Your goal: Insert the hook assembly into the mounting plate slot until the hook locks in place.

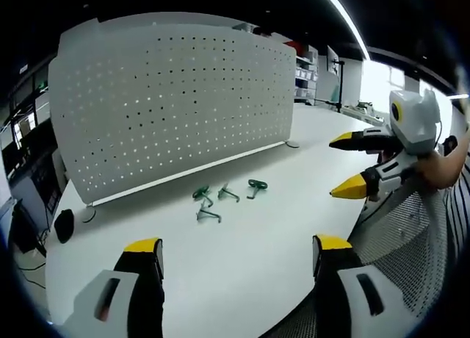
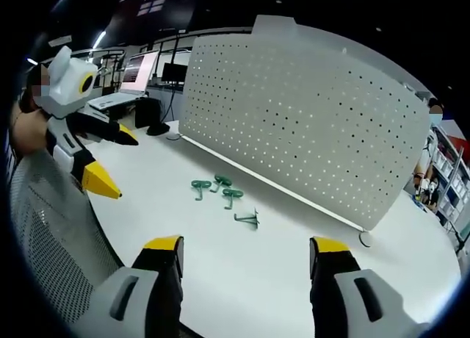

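1. A white perforated mounting plate point(image 1: 176, 103) is seen standing upright on the white smooth surface point(image 1: 242, 257). The plate is thin, slightly curved in the fisheye, and covered with regular rows of small round holes.
2. Four small green hooks point(image 1: 224, 195) are laid on the surface just in front of the plate, close to each other. They look like bent wire with a rounded loop at one end. In the right gripper view the hooks point(image 2: 224, 195) are found between the jaws and the plate point(image 2: 308, 117).
3. The left hand-held gripper point(image 1: 239, 253) is held wide apart with nothing between its yellow-tipped black jaws. The right hand-held gripper point(image 2: 246, 253) is also spread wide and holds nothing.
4. Each gripper is seen from the other view with pointed yellow tips, over the edge of the surface point(image 2: 242, 279) and well apart from the hooks.
5. A grey mesh chair back point(image 1: 418, 235) is seen beside the surface. Monitors point(image 2: 143, 70) and shelves point(image 1: 305, 73) stand behind.
6. The exact shape of each hook cannot be made out, because they are small. A small dark object point(image 1: 64, 224) near the plate's end cannot be identified.
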{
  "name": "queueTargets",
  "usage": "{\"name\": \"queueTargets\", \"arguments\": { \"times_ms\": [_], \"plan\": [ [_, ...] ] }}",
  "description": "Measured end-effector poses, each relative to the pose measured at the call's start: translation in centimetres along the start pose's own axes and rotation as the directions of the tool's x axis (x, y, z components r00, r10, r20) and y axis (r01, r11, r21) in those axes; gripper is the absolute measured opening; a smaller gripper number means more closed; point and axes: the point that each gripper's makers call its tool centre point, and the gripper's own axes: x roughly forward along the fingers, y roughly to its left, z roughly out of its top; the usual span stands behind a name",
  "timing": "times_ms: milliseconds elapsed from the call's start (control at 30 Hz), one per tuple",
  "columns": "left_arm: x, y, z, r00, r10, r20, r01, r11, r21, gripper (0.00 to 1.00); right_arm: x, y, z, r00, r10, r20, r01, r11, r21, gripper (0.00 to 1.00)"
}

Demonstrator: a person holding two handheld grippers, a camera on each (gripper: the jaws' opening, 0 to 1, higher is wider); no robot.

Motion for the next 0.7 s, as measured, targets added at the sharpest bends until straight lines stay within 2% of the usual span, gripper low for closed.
{"name": "queueTargets", "arguments": {
  "times_ms": [700],
  "plan": [
    [0.1,0.01,-0.33,1.0,-0.002,-0.017,0.002,1.0,-0.007,0.83,0.07,0.34,-0.2,1.0,0.016,-0.014,-0.016,1.0,-0.005,0.65]
  ]
}}
